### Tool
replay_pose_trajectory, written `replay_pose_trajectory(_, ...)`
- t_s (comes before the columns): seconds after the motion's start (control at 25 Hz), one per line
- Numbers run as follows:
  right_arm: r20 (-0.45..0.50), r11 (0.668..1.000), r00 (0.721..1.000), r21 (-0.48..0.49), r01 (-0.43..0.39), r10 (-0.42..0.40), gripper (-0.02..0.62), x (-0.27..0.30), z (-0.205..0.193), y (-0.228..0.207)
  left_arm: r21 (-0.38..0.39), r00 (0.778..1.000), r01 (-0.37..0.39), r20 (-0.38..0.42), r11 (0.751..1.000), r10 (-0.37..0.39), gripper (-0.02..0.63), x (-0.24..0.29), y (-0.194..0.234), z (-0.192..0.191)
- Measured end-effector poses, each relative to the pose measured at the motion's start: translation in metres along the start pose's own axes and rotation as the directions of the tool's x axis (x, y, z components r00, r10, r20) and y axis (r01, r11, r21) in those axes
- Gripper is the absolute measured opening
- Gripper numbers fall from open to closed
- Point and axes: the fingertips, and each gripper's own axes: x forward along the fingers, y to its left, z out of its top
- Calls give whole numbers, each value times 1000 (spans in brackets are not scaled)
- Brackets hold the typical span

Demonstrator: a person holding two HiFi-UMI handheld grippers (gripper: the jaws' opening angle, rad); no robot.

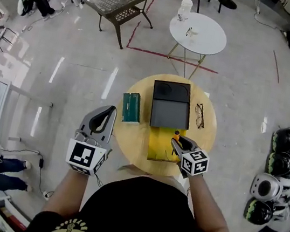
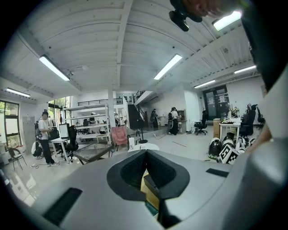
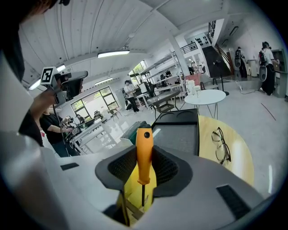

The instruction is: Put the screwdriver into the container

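Note:
My right gripper is shut on the orange-handled screwdriver, which stands upright with its dark shaft pointing down. In the head view this gripper hovers over the yellow container at the near edge of the round wooden table. A black box lies just beyond the yellow container. My left gripper hangs off the table's left side, jaws closed together with nothing between them; in its own view the left gripper looks out over the room.
A green box lies on the table's left part and a pair of glasses on its right. Helmets are stacked on the floor at right. A white round table stands farther back.

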Motion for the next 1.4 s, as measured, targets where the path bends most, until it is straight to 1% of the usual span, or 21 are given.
replay_pose_trajectory(0.36, -53, 1000, 999, 26, -2, 4, 120, 15, -29, -8, -1, 999, -25, -22, 1000, 25, 15, -12, 3, -6)
replay_pose_trajectory(0.68, -106, 997, 994, 71, 14, -6, 121, 28, -57, -20, -3, 999, -40, -28, 999, 40, 15, -19, 4, -10)
replay_pose_trajectory(1.08, -155, 994, 988, 104, 28, -11, 120, 46, -77, -33, 7, 999, -26, -36, 1000, 26, 15, -17, -4, -12)
replay_pose_trajectory(1.24, -177, 988, 983, 137, 64, -39, 120, 52, -81, -43, 7, 999, -18, -46, 1000, 18, 15, -16, -6, -12)
replay_pose_trajectory(1.4, -239, 982, 967, 134, 129, -94, 124, 58, -87, -54, 9, 999, -3, -52, 1000, 3, 15, -16, -11, -15)
